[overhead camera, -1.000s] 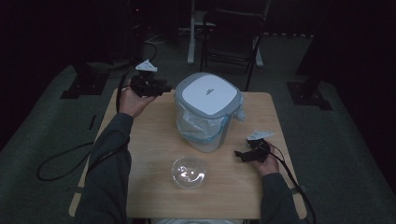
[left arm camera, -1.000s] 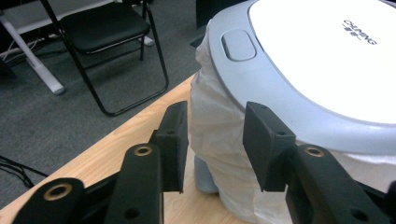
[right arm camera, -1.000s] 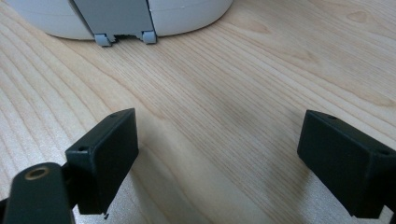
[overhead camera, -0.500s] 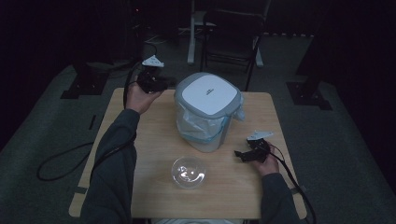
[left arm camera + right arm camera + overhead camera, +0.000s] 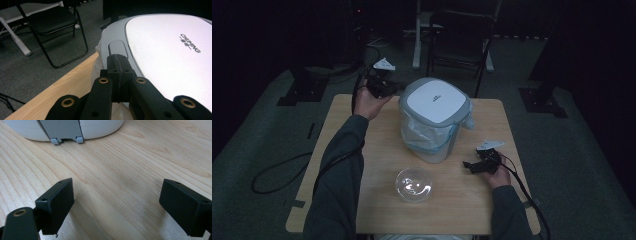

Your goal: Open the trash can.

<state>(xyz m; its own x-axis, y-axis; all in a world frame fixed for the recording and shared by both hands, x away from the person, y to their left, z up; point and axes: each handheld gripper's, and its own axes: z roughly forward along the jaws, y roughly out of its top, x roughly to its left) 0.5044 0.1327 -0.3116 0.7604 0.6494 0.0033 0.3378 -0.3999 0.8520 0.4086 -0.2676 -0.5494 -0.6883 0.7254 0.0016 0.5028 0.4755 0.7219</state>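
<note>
A lidded bin [image 5: 434, 107] with a grey rim, a white top panel and a plastic liner stands mid-table. My left gripper [image 5: 387, 89] is held at the bin's back-left edge. In the left gripper view its jaws are shut with nothing between them, and the left gripper [image 5: 120, 58] points at the grey push button [image 5: 116, 47] on the lid [image 5: 170, 52]. My right gripper [image 5: 469, 166] rests low on the table to the right of the bin. There the right gripper [image 5: 116, 195] stands open over bare wood, facing the bin's base [image 5: 65, 130].
A clear glass bowl [image 5: 413, 185] sits near the front of the wooden table [image 5: 362, 210]. A black folding chair [image 5: 462, 35] and a white stand stand behind the table. Cables trail off both grippers and across the floor at left.
My left gripper has moved right and slightly back, from the table's far left corner up to the bin's lid. The right gripper has stayed in place.
</note>
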